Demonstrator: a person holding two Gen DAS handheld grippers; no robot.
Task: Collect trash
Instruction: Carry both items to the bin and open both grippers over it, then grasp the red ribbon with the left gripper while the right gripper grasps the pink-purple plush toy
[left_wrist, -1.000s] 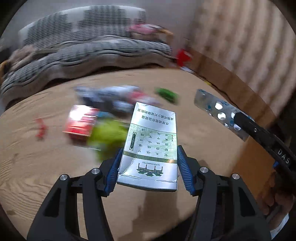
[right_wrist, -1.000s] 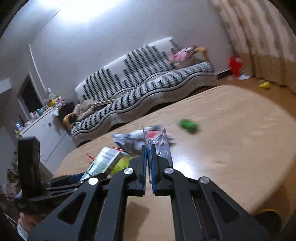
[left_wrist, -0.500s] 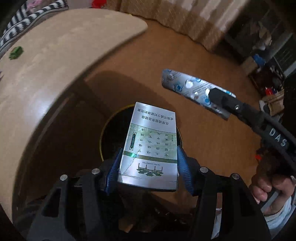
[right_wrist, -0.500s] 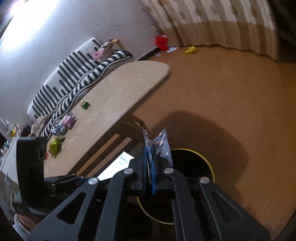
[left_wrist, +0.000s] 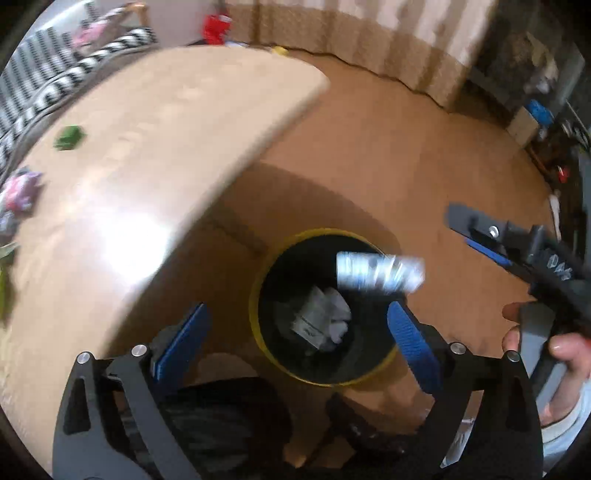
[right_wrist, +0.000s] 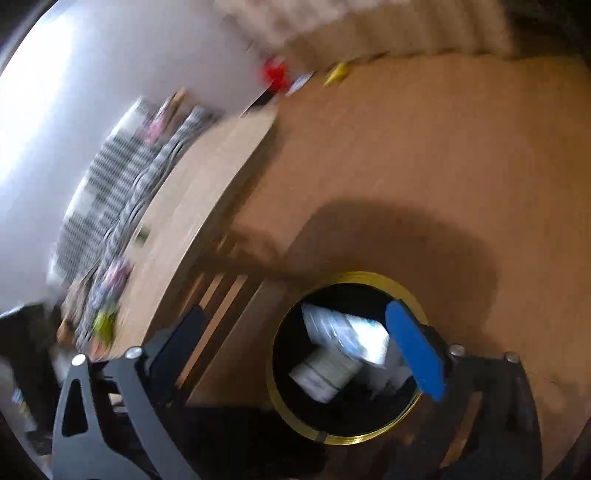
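We have both claws, left gripper (left_wrist: 295, 336) and right gripper (right_wrist: 301, 350), jaws just sprung wide and empty above the yellow-rimmed bin (left_wrist: 255, 317), carton (left_wrist: 317, 317) inside, blister pack (left_wrist: 380, 273) dropping in, wrappers (left_wrist: 18, 192) left on the table (left_wrist: 166, 129).

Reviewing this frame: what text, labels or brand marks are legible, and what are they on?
"DAS": white letters on the right tongs' black body, partly cut off by the frame edge and blurred.
Box in the bin: dark print on its face, too blurred to read.
Blister pack falling over the bin: motion-blurred, nothing readable.
Wrappers on the table: too blurred to read.
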